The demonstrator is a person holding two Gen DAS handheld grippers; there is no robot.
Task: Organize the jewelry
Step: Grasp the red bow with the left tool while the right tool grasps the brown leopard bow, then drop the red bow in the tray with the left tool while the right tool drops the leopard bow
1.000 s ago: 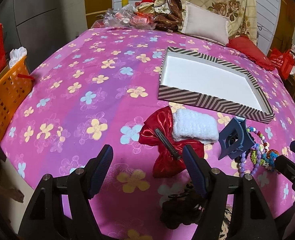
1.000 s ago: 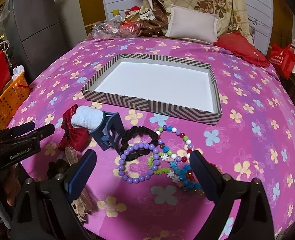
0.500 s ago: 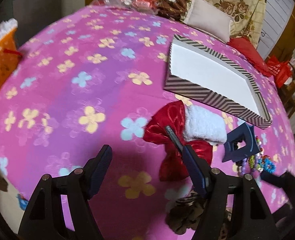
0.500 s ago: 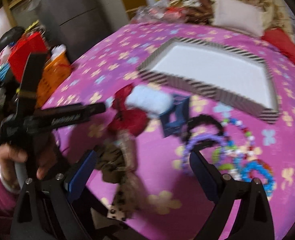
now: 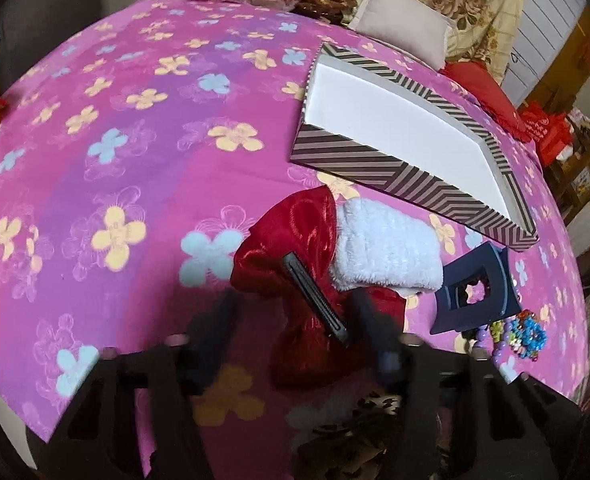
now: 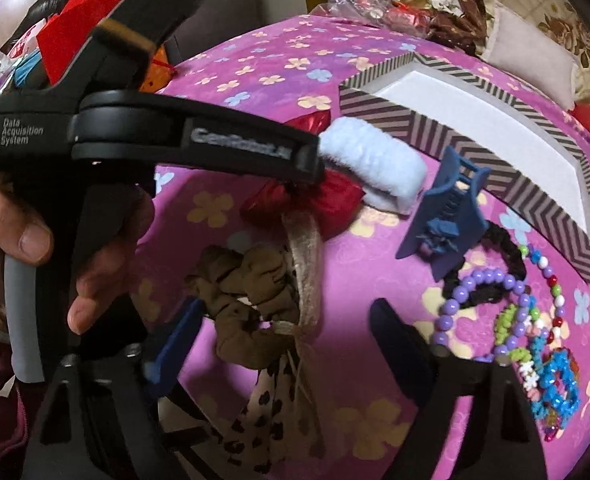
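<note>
Left gripper [image 5: 295, 332]: fingers motion-blurred, jaws closing around the red satin bow [image 5: 295, 248]; whether the pads press it cannot be told. White scrunchie [image 5: 387, 252] just beyond the right finger.

Right gripper [image 6: 287, 344]: jaws closing, still apart, brown scrunchie [image 6: 247, 288] between them, untouched. Beaded bracelets [image 6: 527, 320] beside its right finger, partly hidden. Striped box [image 6: 475, 128] farther ahead.

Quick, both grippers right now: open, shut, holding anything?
Left gripper: jaws closing around the red bow, not yet gripping.
Right gripper: jaws closing over the brown scrunchie, nothing held.
</note>
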